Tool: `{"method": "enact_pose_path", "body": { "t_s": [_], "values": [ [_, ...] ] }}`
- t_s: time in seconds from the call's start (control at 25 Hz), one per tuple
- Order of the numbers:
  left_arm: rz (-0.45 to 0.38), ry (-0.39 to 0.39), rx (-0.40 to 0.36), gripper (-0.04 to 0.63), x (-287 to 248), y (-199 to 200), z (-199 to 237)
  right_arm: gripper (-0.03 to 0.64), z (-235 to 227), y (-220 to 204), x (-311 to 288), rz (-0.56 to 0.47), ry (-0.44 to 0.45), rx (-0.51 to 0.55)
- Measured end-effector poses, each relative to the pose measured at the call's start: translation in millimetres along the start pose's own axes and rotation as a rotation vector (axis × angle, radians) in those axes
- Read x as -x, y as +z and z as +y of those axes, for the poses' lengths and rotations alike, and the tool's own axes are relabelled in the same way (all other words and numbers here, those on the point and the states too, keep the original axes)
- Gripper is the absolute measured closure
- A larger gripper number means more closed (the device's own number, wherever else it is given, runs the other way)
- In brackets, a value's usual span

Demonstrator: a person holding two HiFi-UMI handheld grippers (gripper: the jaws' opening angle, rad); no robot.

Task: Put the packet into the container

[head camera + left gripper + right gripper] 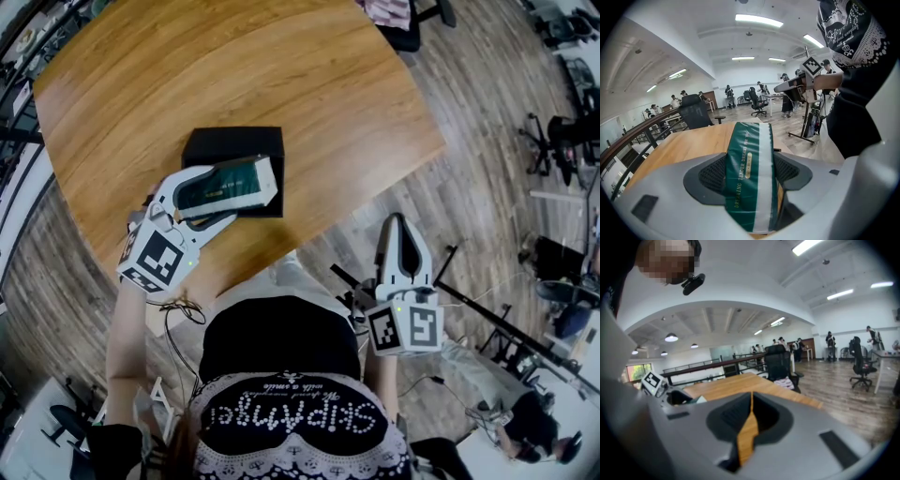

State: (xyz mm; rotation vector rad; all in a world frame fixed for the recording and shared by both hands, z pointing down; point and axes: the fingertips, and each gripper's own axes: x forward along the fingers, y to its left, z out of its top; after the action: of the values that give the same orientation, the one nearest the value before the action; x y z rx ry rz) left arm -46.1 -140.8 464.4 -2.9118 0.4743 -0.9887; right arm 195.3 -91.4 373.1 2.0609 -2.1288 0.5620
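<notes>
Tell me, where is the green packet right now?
In the head view it sits left of centre: the green packet is pinched in the left gripper, right above the black container on the wooden table.

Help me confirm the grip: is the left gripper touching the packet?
Touching. The left gripper view shows the packet pressed between both jaws of the left gripper, with no gap on either side.

Head view overhead, 2 jaw-level views, shared table point(234, 75)
</notes>
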Motion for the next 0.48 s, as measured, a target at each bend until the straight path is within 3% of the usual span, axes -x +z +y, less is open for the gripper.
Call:
{"method": "enact_pose_path", "body": {
  "t_s": [0.48],
  "values": [
    [0.044, -0.036, -0.007, 0.256, -13, -15, -3, 0.581, 1, 0, 1, 0.0, -0.004, -0.002]
  ]
}}
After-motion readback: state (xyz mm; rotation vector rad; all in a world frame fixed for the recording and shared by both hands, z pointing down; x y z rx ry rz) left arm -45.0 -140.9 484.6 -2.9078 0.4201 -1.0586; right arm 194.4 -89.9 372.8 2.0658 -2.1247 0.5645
